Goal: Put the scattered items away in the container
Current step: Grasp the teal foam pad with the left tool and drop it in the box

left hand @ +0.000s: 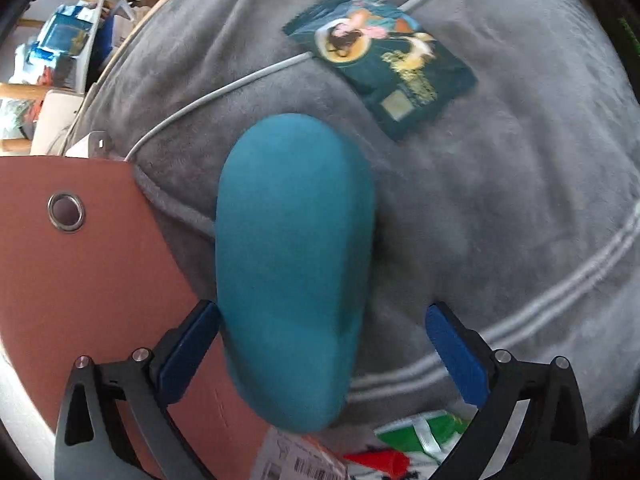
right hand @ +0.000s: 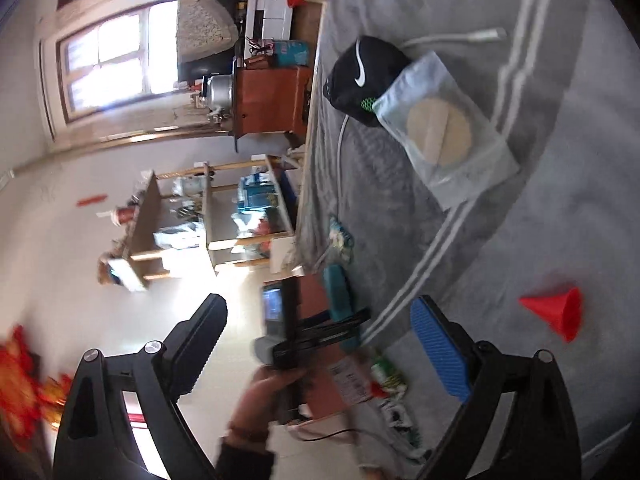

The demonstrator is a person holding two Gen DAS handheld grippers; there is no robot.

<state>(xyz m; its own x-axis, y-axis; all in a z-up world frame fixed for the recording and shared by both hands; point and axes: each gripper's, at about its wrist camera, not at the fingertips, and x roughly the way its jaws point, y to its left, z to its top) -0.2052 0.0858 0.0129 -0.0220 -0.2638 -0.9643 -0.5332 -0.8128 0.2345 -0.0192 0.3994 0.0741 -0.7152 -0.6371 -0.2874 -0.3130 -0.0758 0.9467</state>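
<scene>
The left gripper (left hand: pixel 320 354) has its blue fingers (left hand: pixel 188 354) spread wide, and a teal, rounded oblong object (left hand: pixel 294 264) sits between them. It touches the left finger only; the right finger stands clear of it, so nothing is clamped. Judging from this, the step in hand is either taking hold of the teal object or letting it go beside the container; the pictures do not settle which.

Just left of it lies the brownish-pink container (left hand: pixel 80 272), showing a flat panel with a metal eyelet. Nearest the camera are a barcoded packet (left hand: pixel 298 458), a small red cone (left hand: pixel 380 462) and a green-and-white wrapper (left hand: pixel 424 432). All rest on a grey fleece blanket (left hand: pixel 500 208). Farther off, a white cable (left hand: pixel 224 90) runs under a dark green illustrated packet (left hand: pixel 380 60).

The right gripper (right hand: pixel 320 348) is open and empty, held above the blanket. Near it on the right lies another red cone (right hand: pixel 556 312); farther away are a clear bag holding a beige disc (right hand: pixel 444 132) and a black pouch with a white swoosh (right hand: pixel 360 76).

If the teal object is being picked up, the next move calls for closing the fingers evenly, then carrying it left over the container.
</scene>
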